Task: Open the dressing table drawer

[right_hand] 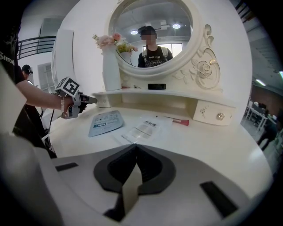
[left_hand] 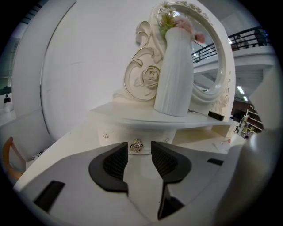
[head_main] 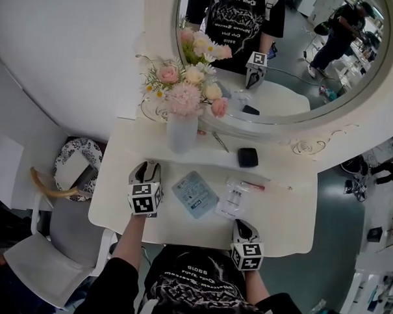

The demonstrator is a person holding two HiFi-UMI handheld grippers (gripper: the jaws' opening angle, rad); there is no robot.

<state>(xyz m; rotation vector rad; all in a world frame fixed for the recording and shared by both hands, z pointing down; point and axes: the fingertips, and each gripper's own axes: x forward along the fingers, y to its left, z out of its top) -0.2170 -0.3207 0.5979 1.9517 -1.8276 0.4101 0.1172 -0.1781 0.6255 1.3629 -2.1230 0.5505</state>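
1. Left tongs [left_hand: 138,154] stand spread, framing the gold rose knob [left_hand: 136,145] of the shut drawer [left_hand: 116,134] under the shelf [left_hand: 128,112], ready to pinch.
2. Right tongs [right_hand: 135,150] hang clenched and empty over the desk [right_hand: 212,145].

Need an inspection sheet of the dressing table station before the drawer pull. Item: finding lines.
surface: white dressing table top, no spills seen.
job's things: drawer under the left end of the shelf, looks shut; its gold knob faces the left tool.
clutter: vase of flowers and black case on the shelf; blue packet and clear packets flat on the top.
grippers: left tool open, knob in line between its jaws, not gripped; right tool shut, empty, near the front edge.
cables: dark cable hangs below the left tool.
surroundings: mirror behind; white chair at the left.
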